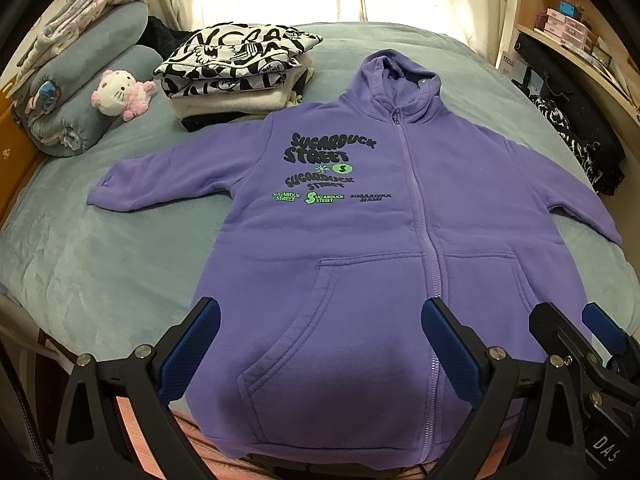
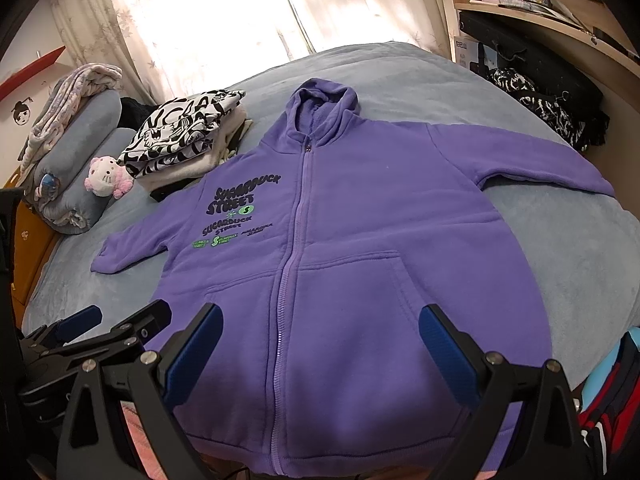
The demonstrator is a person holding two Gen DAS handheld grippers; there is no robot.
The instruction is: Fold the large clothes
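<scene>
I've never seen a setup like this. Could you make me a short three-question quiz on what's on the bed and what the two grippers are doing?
1. True or false: the purple hoodie lies flat on the bed with its zip closed.
2. What sits beside the stack of folded clothes? A) a book B) a pink and white plush toy C) a shoe
3. Fill in: the left gripper and the right gripper both have their jaws ____.

Key: 1 true; 2 B; 3 open, neither holding anything.
</scene>
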